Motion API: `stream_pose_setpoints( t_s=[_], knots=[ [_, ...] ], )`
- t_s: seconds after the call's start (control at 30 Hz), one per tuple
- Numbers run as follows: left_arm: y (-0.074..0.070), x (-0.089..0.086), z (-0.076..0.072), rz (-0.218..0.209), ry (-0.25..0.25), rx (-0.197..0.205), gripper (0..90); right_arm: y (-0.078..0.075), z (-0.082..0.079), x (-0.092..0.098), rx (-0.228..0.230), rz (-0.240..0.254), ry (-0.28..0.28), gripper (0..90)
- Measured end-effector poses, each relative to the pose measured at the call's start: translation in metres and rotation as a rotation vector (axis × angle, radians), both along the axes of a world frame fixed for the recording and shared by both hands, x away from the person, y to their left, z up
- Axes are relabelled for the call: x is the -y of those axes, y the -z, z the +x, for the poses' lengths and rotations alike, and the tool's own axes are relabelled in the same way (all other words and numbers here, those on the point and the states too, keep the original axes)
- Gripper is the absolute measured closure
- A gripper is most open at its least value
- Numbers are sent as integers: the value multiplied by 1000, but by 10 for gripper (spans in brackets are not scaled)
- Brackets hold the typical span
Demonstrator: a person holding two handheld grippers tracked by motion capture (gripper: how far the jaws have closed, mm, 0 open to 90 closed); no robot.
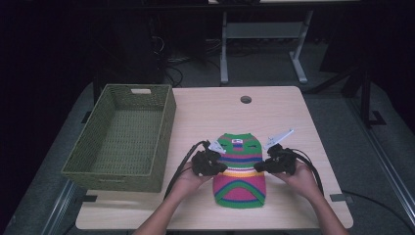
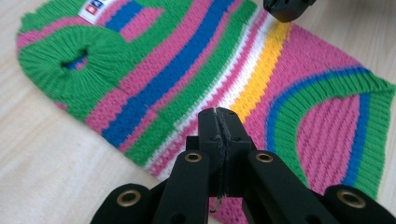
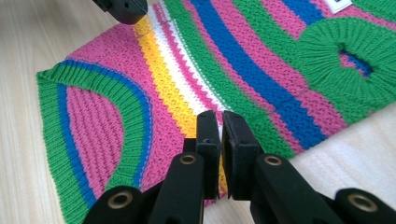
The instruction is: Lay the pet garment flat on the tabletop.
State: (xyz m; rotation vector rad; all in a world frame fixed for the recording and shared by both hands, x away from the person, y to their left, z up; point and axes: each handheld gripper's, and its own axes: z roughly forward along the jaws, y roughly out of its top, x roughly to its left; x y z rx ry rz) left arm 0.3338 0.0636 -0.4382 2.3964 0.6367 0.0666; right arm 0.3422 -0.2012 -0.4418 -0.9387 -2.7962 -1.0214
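1. A striped knitted garment (image 1: 240, 169) in pink, green, blue, white and yellow lies flat on the wooden table (image 1: 274, 112), between the two grippers.
2. The left gripper (image 1: 219, 164) sits at the garment's left edge, about midway along its length, held by the person's left hand (image 1: 188, 180).
3. In the left gripper view, that gripper (image 2: 218, 114) has its jaws pressed together, and the knit's edge passes beneath them. I cannot tell whether any fabric is pinched between them.
4. Just ahead of those jaws run the white and yellow stripes; farther ahead, the tip of the other gripper (image 2: 286, 8) rests at the garment's opposite edge.
5. The right gripper (image 1: 262, 166) sits at the garment's right edge, opposite the left one, held by the right hand (image 1: 301, 178).
6. In the right gripper view, this gripper (image 3: 220, 119) has its jaws nearly closed with a narrow slit between them, standing over the garment's border. Yellow knit shows in the slit low down, but whether it is gripped is unclear.
7. A green ribbed armhole (image 3: 348, 58) lies ahead and to the right of those jaws.
8. A green woven basket (image 1: 105, 161) stands on the table, well apart from the left gripper on its outer side.
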Motion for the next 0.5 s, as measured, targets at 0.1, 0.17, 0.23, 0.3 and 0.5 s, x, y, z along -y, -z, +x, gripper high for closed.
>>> stream_pose_setpoints(
  t_s=[0.1, 0.17, 0.23, 0.3, 0.5],
  knots=[
    [2, 1, 0, 15, 3, -14, 890, 3, -3, 0, -14, 4, 1, 849],
    [5, 2, 1, 36, 7, -22, 889, 5, -3, -1, -16, -3, 4, 849],
    [9, 3, 2, 65, 7, -24, 885, 8, -4, -1, -18, -8, 11, 849],
    [11, 4, 3, 67, -1, -29, 878, 12, -2, -1, -16, -21, 5, 849],
    [13, 4, 12, 55, -39, -30, 862, 16, 5, 1, -23, -7, 38, 840]
  ],
)
